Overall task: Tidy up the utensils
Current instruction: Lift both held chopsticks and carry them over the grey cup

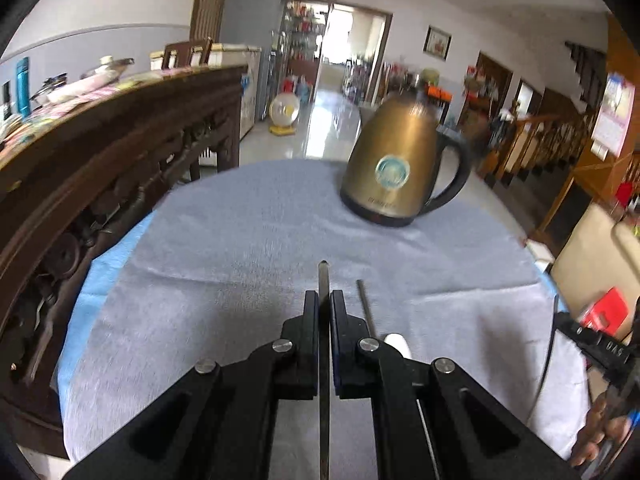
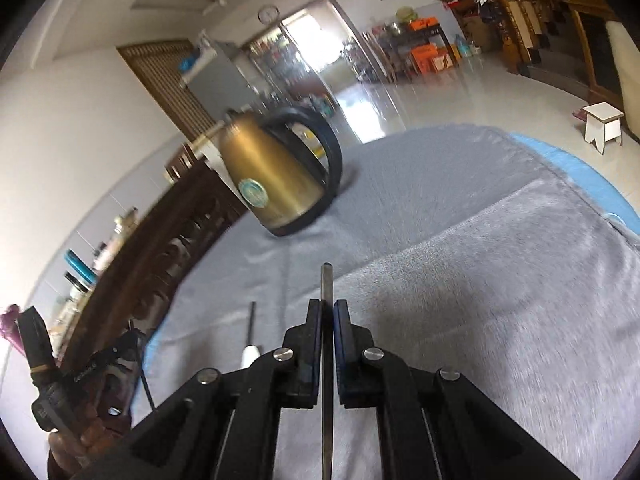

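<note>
In the left wrist view my left gripper (image 1: pixel 324 300) is shut on a thin flat metal utensil handle (image 1: pixel 323 280) that sticks out past the fingertips. A second utensil with a metal rod (image 1: pixel 366 308) and a white end (image 1: pixel 397 342) lies or hangs just right of the fingers. In the right wrist view my right gripper (image 2: pixel 327 308) is shut on a similar metal utensil handle (image 2: pixel 327 284). The rod with the white end (image 2: pixel 251 334) shows to its left. Which part of each utensil is held is hidden by the fingers.
A bronze electric kettle (image 1: pixel 394 168) with a black handle stands at the far side of the grey towel-covered table (image 1: pixel 240 248); it also shows in the right wrist view (image 2: pixel 276 176). A dark carved wooden cabinet (image 1: pixel 120 152) runs along the left. A black cable (image 1: pixel 550 344) hangs at the right edge.
</note>
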`<state>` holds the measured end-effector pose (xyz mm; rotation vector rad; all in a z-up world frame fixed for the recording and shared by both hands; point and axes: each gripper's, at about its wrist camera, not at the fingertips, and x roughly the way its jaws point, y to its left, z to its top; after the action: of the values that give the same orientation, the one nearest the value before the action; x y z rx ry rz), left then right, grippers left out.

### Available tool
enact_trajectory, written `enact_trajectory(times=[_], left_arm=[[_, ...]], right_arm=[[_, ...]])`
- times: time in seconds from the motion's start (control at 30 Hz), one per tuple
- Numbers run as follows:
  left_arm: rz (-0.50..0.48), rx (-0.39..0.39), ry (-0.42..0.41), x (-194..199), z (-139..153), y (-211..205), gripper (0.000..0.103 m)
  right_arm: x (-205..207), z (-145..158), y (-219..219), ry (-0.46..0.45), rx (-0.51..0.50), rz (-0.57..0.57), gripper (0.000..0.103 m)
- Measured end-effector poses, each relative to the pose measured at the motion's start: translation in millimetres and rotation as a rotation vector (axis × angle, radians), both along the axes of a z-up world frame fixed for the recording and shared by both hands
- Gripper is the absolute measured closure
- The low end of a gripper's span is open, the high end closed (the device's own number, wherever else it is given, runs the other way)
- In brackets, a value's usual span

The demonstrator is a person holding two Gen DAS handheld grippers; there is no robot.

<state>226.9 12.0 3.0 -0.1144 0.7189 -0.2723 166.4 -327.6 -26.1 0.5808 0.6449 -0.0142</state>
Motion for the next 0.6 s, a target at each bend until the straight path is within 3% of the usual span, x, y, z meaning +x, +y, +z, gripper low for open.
enact_trajectory(times=[0.27, 0.6], left_arm=[[0.011, -0.046, -0.085, -61.7, 30.5, 11.4, 0.098], [0.007, -0.031, -0.21, -141.0, 61.3, 15.5, 0.098]], right_arm=[[-69.2, 33.4, 7.7, -0.115, -0.048, -0.034, 0.097], [-130.9, 67.1, 15.3, -0.212, -0.067, -0.065, 0.097]])
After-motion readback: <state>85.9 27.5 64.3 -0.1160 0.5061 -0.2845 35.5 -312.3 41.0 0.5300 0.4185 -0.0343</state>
